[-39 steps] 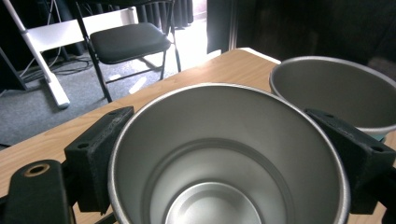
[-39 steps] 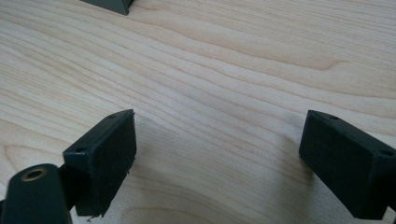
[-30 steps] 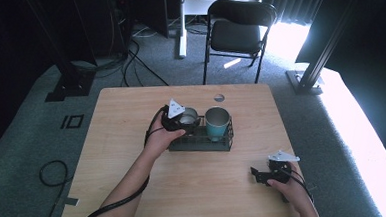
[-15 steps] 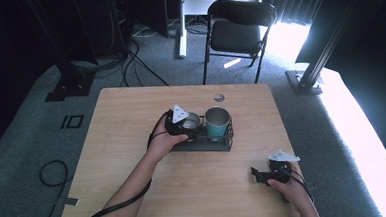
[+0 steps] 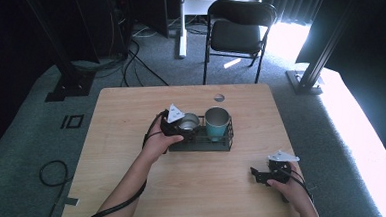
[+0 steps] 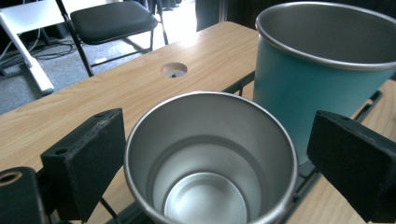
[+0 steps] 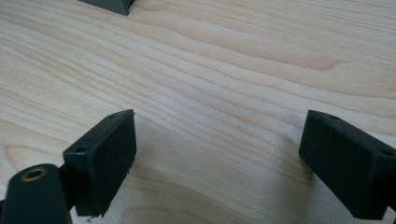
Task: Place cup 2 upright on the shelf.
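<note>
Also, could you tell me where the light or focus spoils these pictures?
High view: sunlight blows out the floor at right, while the back is near black. Left gripper view: the steel cup is sharp, with soft glare on the table behind it. Right gripper view: even light, the pads slightly soft.

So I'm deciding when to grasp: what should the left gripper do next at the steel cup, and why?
Probably close the left gripper. Its jaws stand open on either side of the steel cup, a gap showing at the right one, so nothing is held yet. The cup sits in the black wire rack beside the teal cup.
</note>
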`<move>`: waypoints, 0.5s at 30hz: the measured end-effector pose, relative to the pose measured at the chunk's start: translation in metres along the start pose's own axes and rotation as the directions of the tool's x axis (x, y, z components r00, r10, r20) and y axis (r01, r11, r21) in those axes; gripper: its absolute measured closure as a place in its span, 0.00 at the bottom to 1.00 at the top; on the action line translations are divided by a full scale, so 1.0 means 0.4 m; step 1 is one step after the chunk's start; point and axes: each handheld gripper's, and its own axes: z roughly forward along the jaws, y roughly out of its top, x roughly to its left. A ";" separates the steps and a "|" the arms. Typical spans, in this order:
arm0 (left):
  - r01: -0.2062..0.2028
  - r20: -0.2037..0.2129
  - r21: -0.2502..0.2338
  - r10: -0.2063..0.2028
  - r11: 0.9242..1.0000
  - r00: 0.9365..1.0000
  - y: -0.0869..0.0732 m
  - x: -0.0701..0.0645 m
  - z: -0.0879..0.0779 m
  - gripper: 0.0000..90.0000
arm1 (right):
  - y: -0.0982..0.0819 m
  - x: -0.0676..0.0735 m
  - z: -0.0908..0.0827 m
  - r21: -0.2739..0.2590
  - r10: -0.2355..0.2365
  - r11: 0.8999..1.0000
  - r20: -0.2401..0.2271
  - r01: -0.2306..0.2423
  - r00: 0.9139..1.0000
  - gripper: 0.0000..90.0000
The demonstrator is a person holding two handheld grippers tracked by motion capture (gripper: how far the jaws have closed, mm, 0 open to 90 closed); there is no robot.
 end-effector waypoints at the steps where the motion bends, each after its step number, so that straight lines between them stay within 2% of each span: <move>1: 0.003 0.000 -0.003 -0.003 1.000 1.000 0.000 0.001 -0.004 0.06 | 0.000 0.000 0.000 0.000 0.002 1.000 -0.001 -0.002 1.000 0.12; 9: 0.024 -0.011 -0.023 -0.024 0.999 1.000 -0.004 0.016 -0.046 0.06 | 0.000 0.000 0.000 0.001 -0.002 1.000 0.001 0.002 1.000 0.12; 15: 0.040 -0.036 -0.034 -0.041 0.999 0.999 -0.012 0.037 -0.086 0.06 | 0.000 0.001 0.001 0.002 -0.005 1.000 0.005 0.005 1.000 0.12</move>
